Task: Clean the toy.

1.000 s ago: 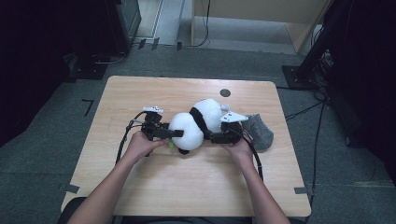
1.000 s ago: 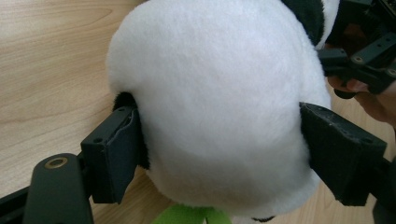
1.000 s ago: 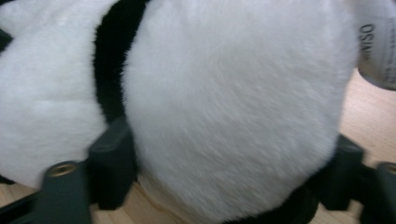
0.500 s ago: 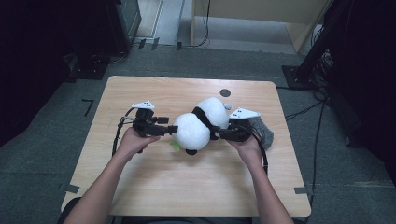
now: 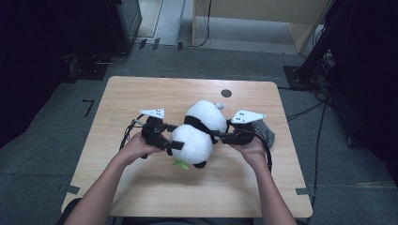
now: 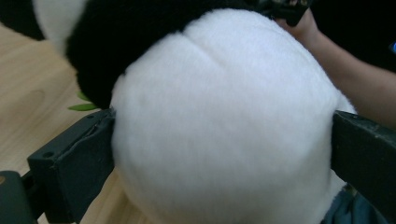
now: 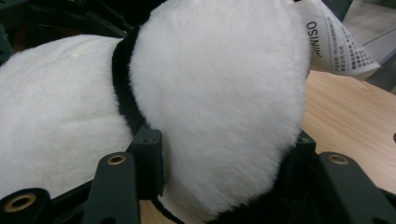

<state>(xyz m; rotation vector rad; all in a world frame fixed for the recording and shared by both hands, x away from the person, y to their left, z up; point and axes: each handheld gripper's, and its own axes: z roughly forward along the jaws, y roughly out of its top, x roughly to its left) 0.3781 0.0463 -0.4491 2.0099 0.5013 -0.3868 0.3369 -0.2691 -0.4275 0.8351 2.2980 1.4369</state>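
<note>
Since prev. frames: both grippers w/ the panda plush (image 5: pixel 197 136) sit higher in the high view, plush now off the table (image 5: pixel 141 187) at its near end; L jaws have just been opening wider, R jaws have just been closing, plush between both pairs. Left gripper (image 5: pixel 170 137): held in the person's left hand (image 5: pixel 136 149), jaws spread wide around the plush's round white part. Left gripper view shows the black jaws pressed into the fur on both sides, white body (image 6: pixel 224 126) bulging betw. them, so clamped on the plush. Right gripper (image 5: pixel 221 136): held in right hand (image 5: pixel 251 149), jaws clamped on the other white half of the plush. Right gripper view shows fur (image 7: pixel 219 102) squeezed betw. the jaws, black band (image 7: pixel 123 84) just to one side, paper tag (image 7: pixel 336 42) hanging off the far end. Plush pos.: mid-table in the high view, lying crosswise betw. the two grippers, black band around its middle, green leaf piece (image 5: pixel 180 164) under its near end. Grey cloth item (image 5: pixel 265 131) lies on the table just behind the right gripper; what it is, can't tell. Dark round hole (image 5: pixel 226 93) near the table's far edge.
</note>
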